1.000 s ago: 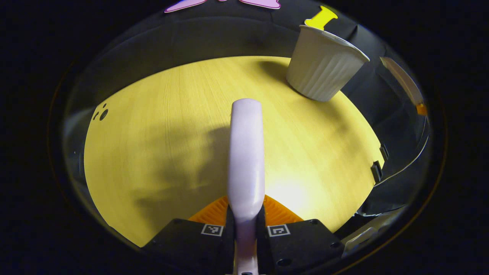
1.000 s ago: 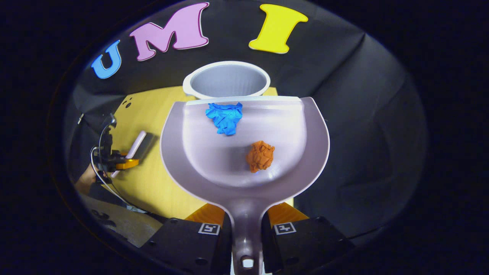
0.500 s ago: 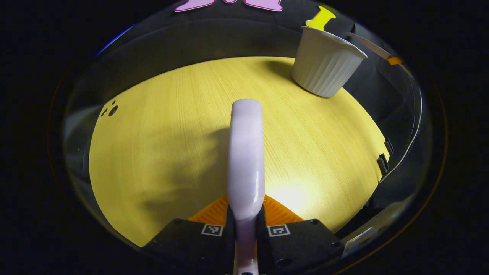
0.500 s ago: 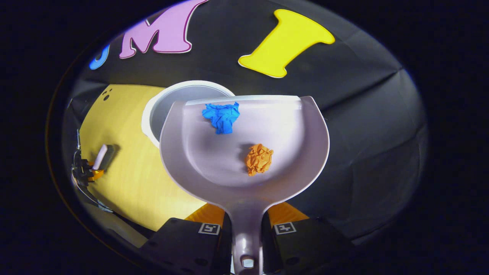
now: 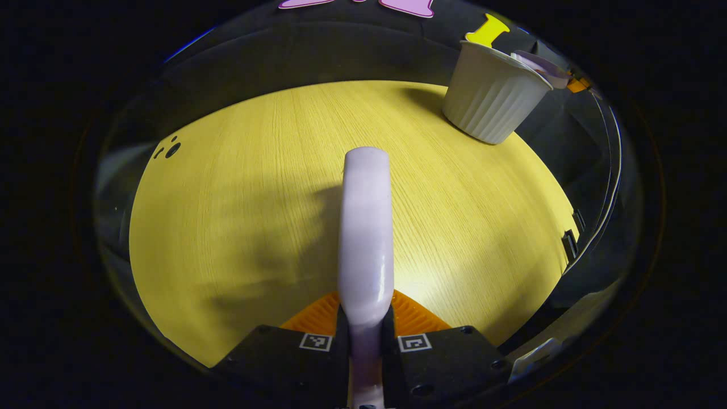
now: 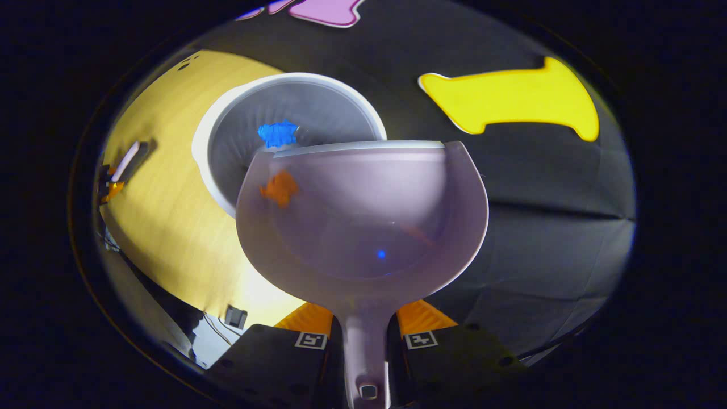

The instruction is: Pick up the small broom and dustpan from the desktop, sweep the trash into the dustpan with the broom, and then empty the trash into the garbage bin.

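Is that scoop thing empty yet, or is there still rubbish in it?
Not quite empty. The dustpan is tipped over the garbage bin; the blue wad is past its lip, the orange wad still inside it.

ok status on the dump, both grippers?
Right gripper shut on dustpan, tipped over garbage bin. Blue wad at the lip, orange wad sliding. Left gripper shut on broom over table.
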Tool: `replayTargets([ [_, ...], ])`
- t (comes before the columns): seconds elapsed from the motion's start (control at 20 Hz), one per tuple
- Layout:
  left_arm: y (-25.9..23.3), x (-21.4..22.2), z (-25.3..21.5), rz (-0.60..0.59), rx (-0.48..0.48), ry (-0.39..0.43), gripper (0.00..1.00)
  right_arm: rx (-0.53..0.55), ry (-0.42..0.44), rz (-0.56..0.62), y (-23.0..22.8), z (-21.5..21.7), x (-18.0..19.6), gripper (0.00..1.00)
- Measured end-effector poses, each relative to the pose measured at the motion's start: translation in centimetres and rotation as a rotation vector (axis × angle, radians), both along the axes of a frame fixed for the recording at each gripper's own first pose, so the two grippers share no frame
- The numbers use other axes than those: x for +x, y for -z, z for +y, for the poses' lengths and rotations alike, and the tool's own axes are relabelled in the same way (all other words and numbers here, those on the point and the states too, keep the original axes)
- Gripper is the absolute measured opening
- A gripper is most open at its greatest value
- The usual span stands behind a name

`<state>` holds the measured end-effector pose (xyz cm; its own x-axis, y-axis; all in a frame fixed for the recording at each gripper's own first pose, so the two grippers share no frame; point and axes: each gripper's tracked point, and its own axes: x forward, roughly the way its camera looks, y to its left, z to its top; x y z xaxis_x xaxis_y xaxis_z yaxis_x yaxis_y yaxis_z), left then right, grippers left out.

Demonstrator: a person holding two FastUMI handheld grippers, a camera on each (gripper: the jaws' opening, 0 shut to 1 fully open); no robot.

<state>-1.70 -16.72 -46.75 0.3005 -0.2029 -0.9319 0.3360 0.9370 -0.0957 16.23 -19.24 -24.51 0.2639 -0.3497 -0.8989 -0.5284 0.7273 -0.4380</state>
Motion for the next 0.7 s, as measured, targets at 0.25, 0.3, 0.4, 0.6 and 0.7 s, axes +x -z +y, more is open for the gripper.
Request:
replayTargets([
  [0.25,0.0,0.1,0.0,-0.002,-0.014,-0.001,0.27,-0.009,-0.006,0.018,0.8,0.6,0.8,0.35],
  [0.3,0.0,0.1,0.0,-0.003,-0.012,-0.001,0.27,-0.005,-0.003,0.015,0.9,0.6,0.8,0.35],
  [0.4,-0.1,0.1,0.1,-0.003,-0.007,0.002,0.27,-0.002,0.001,0.001,0.7,0.3,0.8,0.35],
  [0.6,-0.1,0.2,0.2,-0.007,0.011,0.005,0.28,0.051,0.019,-0.071,-0.4,0.4,0.4,0.35],
  [0.7,-0.1,0.2,0.4,-0.012,0.022,0.006,0.28,0.120,0.051,-0.124,-1.6,1.1,-0.1,0.35],
])
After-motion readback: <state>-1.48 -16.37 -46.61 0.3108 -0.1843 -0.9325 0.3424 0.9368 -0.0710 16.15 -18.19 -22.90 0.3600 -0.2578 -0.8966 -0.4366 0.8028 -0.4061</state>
